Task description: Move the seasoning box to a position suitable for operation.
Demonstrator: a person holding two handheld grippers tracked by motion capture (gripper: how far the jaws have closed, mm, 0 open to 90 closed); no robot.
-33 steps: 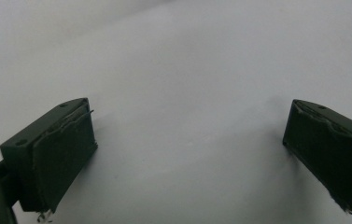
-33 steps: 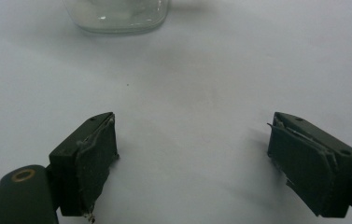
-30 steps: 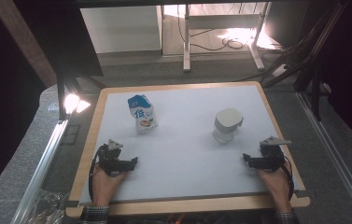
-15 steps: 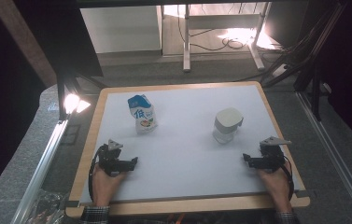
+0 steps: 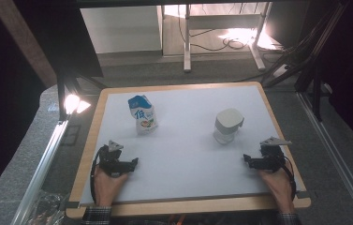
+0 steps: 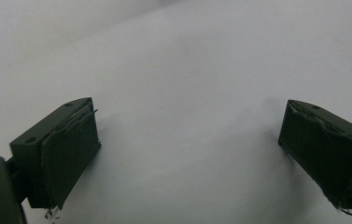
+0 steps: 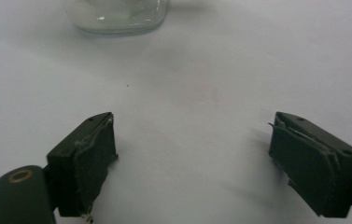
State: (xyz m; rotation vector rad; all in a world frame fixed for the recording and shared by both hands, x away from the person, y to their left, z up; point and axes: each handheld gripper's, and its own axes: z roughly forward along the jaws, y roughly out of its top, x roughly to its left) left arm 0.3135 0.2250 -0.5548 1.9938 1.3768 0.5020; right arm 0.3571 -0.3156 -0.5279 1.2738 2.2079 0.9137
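Note:
A blue and white milk carton (image 5: 142, 114) stands upright on the white table top (image 5: 183, 140) at the back left. A clear container with a pale lid (image 5: 227, 125) stands at the back right; its glassy base (image 7: 115, 16) shows at the top of the right gripper view. My left gripper (image 5: 134, 162) rests near the front left, held by a hand, open with nothing between its jaws (image 6: 190, 158). My right gripper (image 5: 247, 160) rests near the front right, also open and empty (image 7: 192, 163), pointing toward the container.
The board has a wooden rim (image 5: 188, 205). A bright lamp (image 5: 72, 102) sits off its back left corner. Metal rails (image 5: 43, 159) run along both sides, and table legs and cables (image 5: 239, 37) lie on the floor beyond.

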